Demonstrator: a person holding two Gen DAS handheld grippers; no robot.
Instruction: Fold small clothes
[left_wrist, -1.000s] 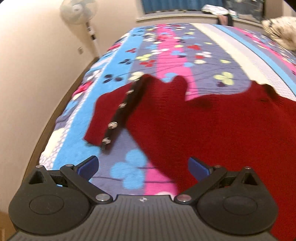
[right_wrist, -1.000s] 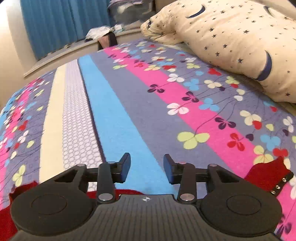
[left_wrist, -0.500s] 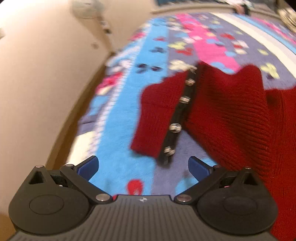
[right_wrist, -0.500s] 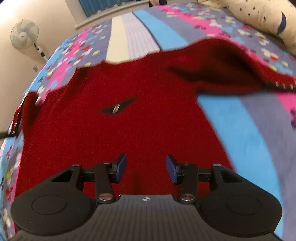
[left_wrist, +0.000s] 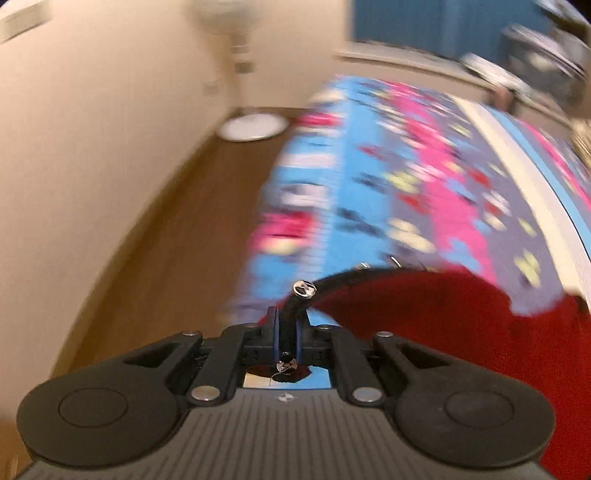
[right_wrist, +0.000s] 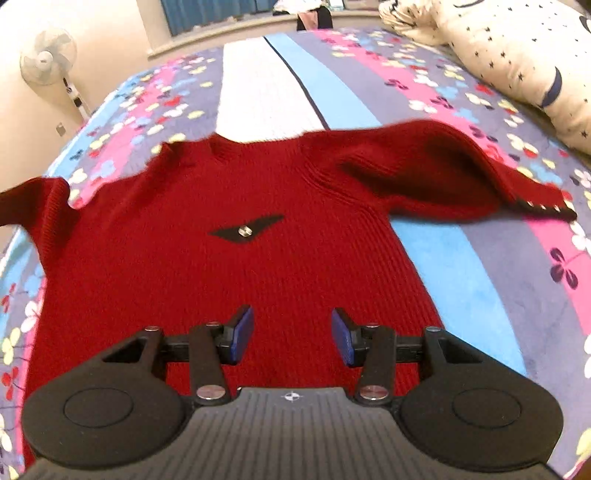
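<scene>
The bed with the striped, flower-printed cover in blue, pink and grey (right_wrist: 461, 280) carries the red knitted sweater (right_wrist: 229, 280), which lies spread flat on it with the neck pointing away from the right wrist camera. A second ago the right wrist camera saw almost only the bed cover; now the sweater body fills its view, and the right tool (right_wrist: 291, 334) hangs above the lower part of the sweater with its blue pads apart and nothing between them. The left tool (left_wrist: 286, 334) was wide open a second ago above the sleeve; now it is clenched on the black studded cuff strip (left_wrist: 295, 317) of the left sleeve, and the strip rises from between the pads. The left wrist view is now strongly blurred and shows more of the brown wooden floor (left_wrist: 177, 236) beside the bed than before. The right sleeve (right_wrist: 443, 173) lies stretched toward the right side, partly raised into a fold, with its own black studded cuff at the end. A cream pillow with dark stars (right_wrist: 517, 48) lies at the far right corner of the bed. A white standing fan (right_wrist: 48, 57) stands by the cream wall on the left. A small black patch with a metal stud (right_wrist: 245, 230) sits on the chest of the sweater.
</scene>
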